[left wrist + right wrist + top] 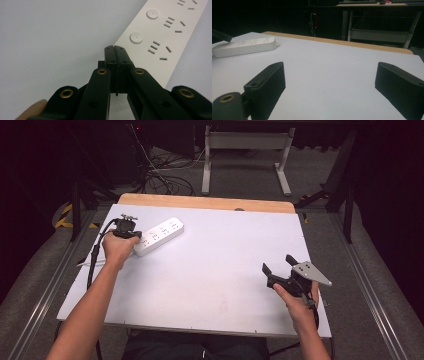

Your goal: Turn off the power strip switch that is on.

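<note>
A white power strip [159,236] lies flat at the far left of the white table [215,270], its sockets facing up. My left gripper [126,229] points down at the strip's near end. In the left gripper view its jaws are pressed together, and the left gripper's tips [115,48] sit at the edge of the power strip [162,37] with nothing visible between them. My right gripper [278,264] hovers over the table's front right with its jaws wide apart. In the right gripper view, bare table lies between the right gripper's jaws [329,75], and the power strip [244,46] is far off at the left.
A wooden strip [205,201] runs along the table's far edge. Beyond it the floor holds tangled cables [165,177] and a white table frame [245,155]. Metal rails [50,285] flank the table on both sides.
</note>
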Demonstrator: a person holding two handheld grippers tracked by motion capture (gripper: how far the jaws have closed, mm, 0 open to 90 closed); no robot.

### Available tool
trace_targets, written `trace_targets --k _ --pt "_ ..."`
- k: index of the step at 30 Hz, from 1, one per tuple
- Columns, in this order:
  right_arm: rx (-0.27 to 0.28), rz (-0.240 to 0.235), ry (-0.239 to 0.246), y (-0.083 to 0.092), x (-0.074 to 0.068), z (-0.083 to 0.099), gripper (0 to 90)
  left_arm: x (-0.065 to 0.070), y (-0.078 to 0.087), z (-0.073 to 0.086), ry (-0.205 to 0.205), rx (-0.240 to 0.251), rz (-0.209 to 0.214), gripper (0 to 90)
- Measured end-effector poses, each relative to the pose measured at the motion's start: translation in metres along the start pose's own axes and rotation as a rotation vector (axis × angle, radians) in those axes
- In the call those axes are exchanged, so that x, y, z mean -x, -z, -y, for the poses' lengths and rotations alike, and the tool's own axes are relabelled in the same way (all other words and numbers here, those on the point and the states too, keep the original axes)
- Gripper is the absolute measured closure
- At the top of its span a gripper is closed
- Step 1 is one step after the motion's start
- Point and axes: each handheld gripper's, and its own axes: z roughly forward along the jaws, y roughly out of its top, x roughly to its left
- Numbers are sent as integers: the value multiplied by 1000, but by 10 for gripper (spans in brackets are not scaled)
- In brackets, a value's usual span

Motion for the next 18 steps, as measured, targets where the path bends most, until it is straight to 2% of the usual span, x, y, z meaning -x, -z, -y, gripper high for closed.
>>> trace_targets --k 1,2,4,5,9,12,16,18 --pt "0 0 1 0 0 0 101 0 0 0 0 0 0 899" --pt "-1 0 1 0 0 0 101 0 0 -1 20 13 13 899" --pt "-1 -1 0 -1 -1 0 101 1 -1 -2 21 11 16 899" --pt "-2 0 0 0 -1 0 101 1 -3 -1 8 -2 6 899" --pt "-1 0 -2 0 -1 0 101 0 -4 0 21 3 15 899" --pt "-3 2 -2 0 0 0 101 1 -5 2 4 0 2 899" --pt "-1 0 -2 0 -1 0 100 1 -5 5 1 16 -1 899" --pt "-4 1 1 0 -2 -1 101 -2 -5 8 32 34 14 900"
